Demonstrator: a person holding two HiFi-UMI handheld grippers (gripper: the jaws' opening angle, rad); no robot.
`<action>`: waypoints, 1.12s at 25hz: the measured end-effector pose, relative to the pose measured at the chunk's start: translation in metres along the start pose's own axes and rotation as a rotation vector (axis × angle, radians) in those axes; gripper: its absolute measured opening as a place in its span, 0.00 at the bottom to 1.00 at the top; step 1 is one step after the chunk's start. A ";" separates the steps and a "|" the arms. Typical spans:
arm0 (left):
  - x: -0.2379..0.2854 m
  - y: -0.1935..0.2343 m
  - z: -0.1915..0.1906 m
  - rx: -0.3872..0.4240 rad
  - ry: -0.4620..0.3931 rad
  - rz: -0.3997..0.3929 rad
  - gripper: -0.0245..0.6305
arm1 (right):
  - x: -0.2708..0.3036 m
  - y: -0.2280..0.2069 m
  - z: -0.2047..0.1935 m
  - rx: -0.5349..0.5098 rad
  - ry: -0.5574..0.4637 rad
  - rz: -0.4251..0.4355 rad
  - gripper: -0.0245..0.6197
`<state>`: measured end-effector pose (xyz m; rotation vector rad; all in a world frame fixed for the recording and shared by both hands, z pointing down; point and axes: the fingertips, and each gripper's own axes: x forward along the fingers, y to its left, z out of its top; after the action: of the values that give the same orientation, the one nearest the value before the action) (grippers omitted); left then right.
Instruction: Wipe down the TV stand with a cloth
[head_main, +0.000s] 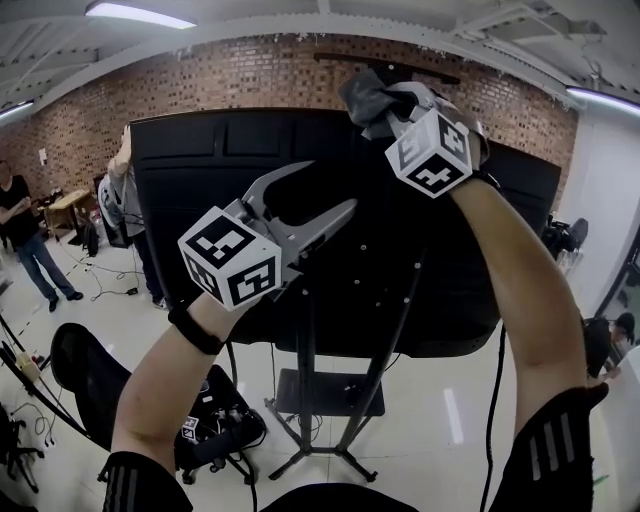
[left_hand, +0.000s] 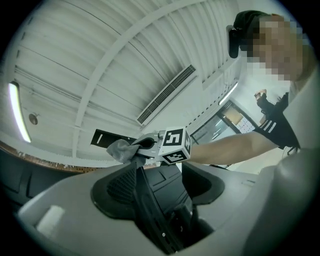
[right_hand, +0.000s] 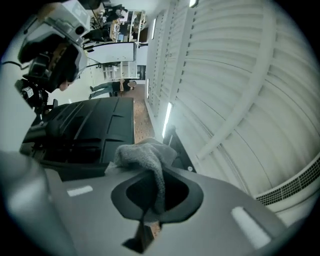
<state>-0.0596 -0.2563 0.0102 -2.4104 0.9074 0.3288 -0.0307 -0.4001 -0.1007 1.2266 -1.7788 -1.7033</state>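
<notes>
The TV stand carries a black screen back, in front of which the left gripper hovers with jaws spread and empty, while to its right the right gripper has its jaws pinching the bunched grey cloth up by the screen's top edge.

Bright ceiling strip lights illuminate sharp, fisheye-bent views with dark corners.

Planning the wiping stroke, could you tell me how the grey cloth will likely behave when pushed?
Probably floppy: the grey cloth droops from the jaws of the right gripper. Likely light, and bunching rather than sliding, given its fuzzy, towel-like surface.
</notes>
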 end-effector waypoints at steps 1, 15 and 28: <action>-0.002 0.000 -0.004 -0.011 0.001 0.003 0.50 | -0.002 0.009 -0.001 -0.018 0.002 0.014 0.05; -0.032 -0.031 -0.078 -0.049 0.062 0.001 0.50 | -0.041 0.158 -0.019 -0.261 0.042 0.193 0.05; -0.071 -0.054 -0.152 -0.145 0.120 0.013 0.50 | -0.070 0.281 -0.045 -0.383 0.122 0.319 0.05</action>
<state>-0.0705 -0.2698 0.1852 -2.5814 0.9822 0.2656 -0.0478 -0.4056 0.1918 0.8152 -1.4030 -1.6429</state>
